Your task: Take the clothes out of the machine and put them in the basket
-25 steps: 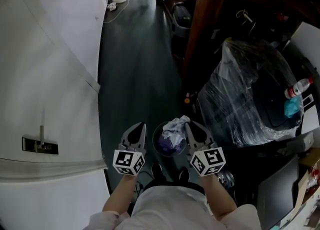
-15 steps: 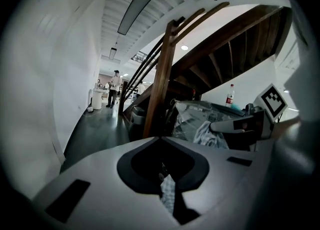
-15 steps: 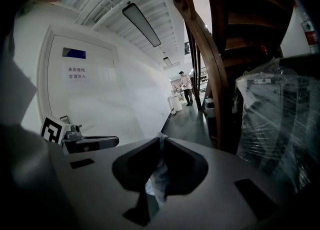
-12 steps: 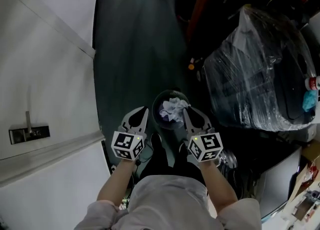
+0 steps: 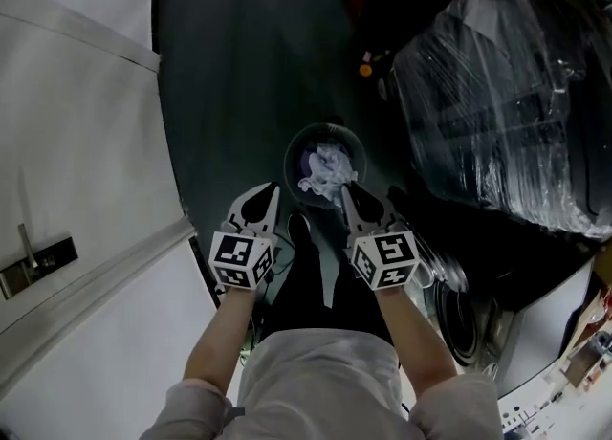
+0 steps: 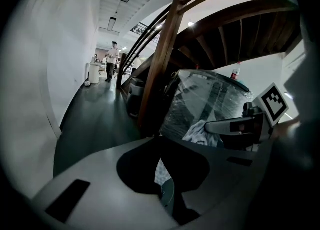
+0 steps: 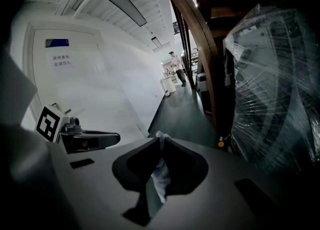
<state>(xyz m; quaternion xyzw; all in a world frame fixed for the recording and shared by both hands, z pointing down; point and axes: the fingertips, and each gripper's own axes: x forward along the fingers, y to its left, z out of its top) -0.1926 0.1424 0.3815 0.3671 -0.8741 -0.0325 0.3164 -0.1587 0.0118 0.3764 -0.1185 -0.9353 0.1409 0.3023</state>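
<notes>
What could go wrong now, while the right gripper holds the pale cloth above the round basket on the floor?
1. The right gripper seems to pinch only a thin fold of the pale cloth, so the cloth may slip out too early.
2. The basket looks narrow and something purple already lies in it. The bunched cloth may catch on the rim or land on the dark floor.

Cloth (image 5: 330,165) end hidden between jaws of right gripper (image 5: 347,188), basket (image 5: 325,128) bottom partly under it
</notes>
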